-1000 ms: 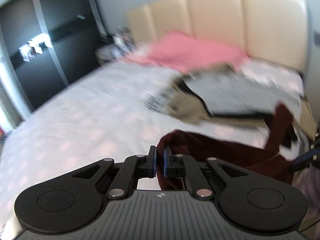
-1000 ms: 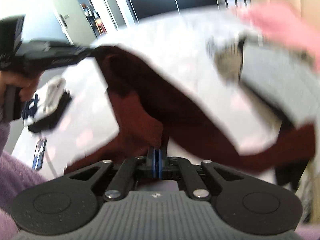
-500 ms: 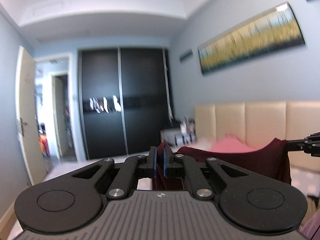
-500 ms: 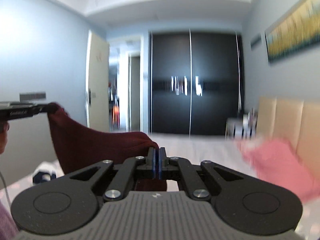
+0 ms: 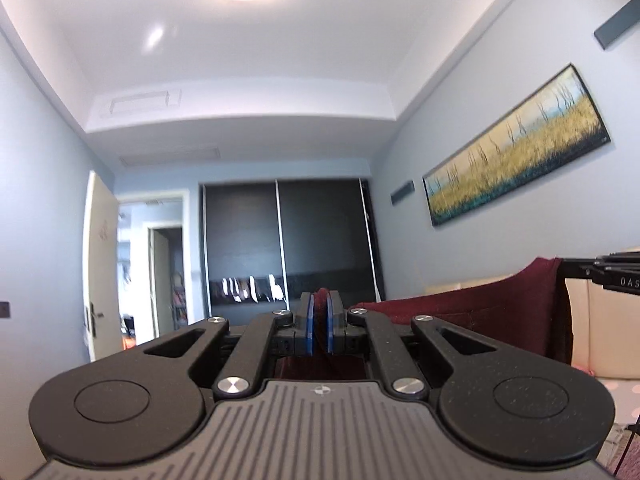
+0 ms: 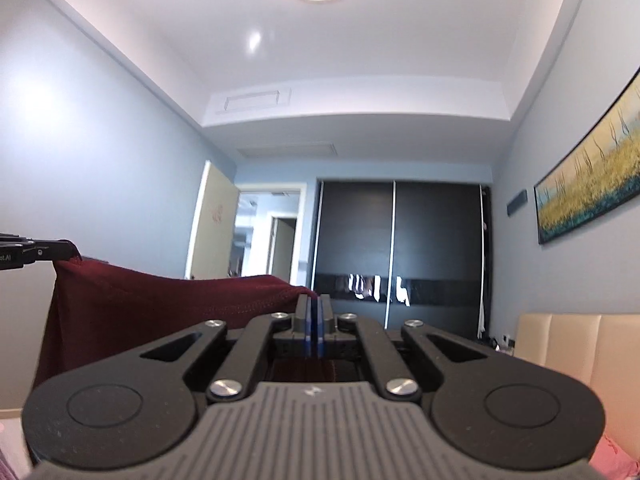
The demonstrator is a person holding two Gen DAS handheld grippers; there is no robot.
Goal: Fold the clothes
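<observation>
A dark red garment (image 5: 500, 312) hangs stretched in the air between both grippers. My left gripper (image 5: 319, 308) is shut on one corner of it, the cloth bunched between the blue pads. In the left wrist view the right gripper (image 5: 560, 267) pinches the other corner at the right edge. My right gripper (image 6: 314, 312) is shut on the dark red garment (image 6: 152, 304), which runs off to the left, where the left gripper (image 6: 70, 251) holds its far corner. Both grippers point slightly upward into the room. The garment's lower part is hidden behind the gripper bodies.
A dark sliding wardrobe (image 5: 288, 248) stands straight ahead, with an open door (image 5: 100, 264) to its left. A long landscape painting (image 5: 516, 152) hangs on the right wall above a cream padded headboard (image 6: 568, 344). A strip of the bed (image 5: 624, 396) shows at the lower right.
Both grippers rose from the bed and tipped up to face the room, lifting the dark red garment and spreading it between them. The bed and its clothes pile dropped out of sight.
</observation>
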